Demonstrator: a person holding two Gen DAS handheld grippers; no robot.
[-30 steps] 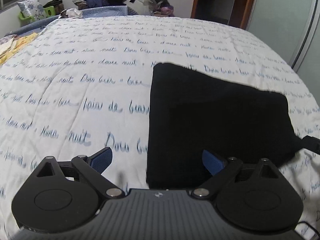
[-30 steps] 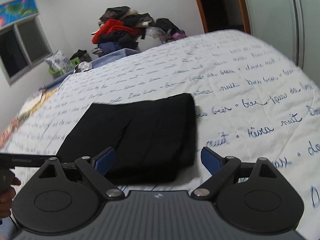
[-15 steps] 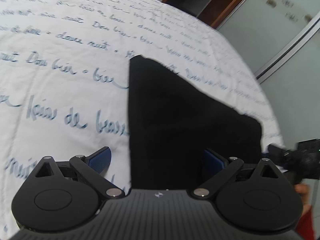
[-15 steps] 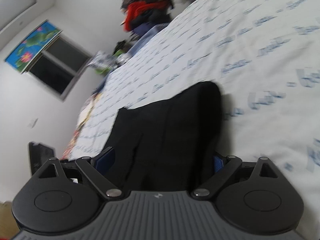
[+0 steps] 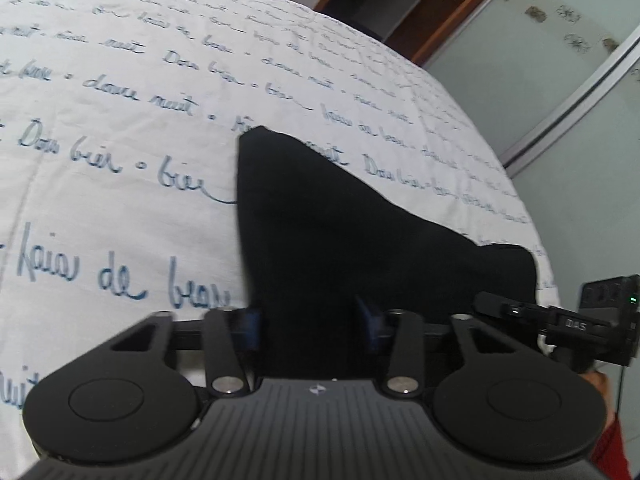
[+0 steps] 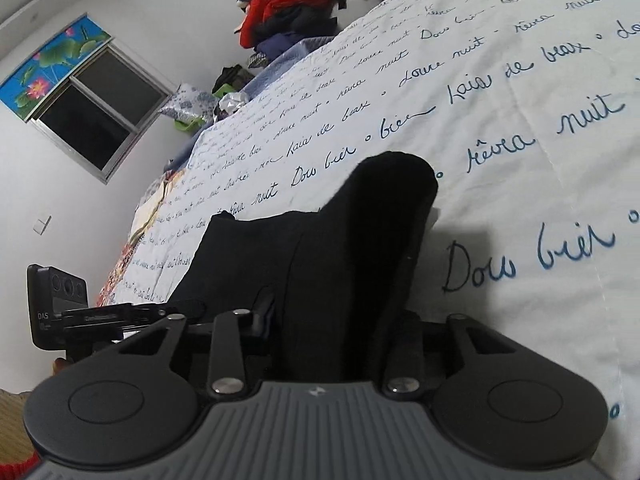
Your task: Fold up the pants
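Observation:
The black pants (image 5: 340, 224) lie folded on the white bedspread with blue script (image 5: 120, 92). My left gripper (image 5: 310, 320) is shut on their near edge, the blue pads pressed into the cloth at both sides. My right gripper (image 6: 336, 328) is shut on the near edge of the pants (image 6: 360, 248) at their other end, and the cloth there rises in a hump. The pads of the right gripper are hidden in the black cloth. Each gripper shows at the edge of the other's view: the right one (image 5: 592, 324), the left one (image 6: 80, 312).
The bedspread (image 6: 520, 100) stretches far beyond the pants. A pile of clothes (image 6: 296, 4) sits at the far end of the bed. A window (image 6: 96, 116) is in the left wall. A sliding wardrobe door (image 5: 560, 80) stands to the right of the bed.
Both grippers have dropped to the near edge of the pants and closed on it from open. The cloth at the right end has lifted into a hump.

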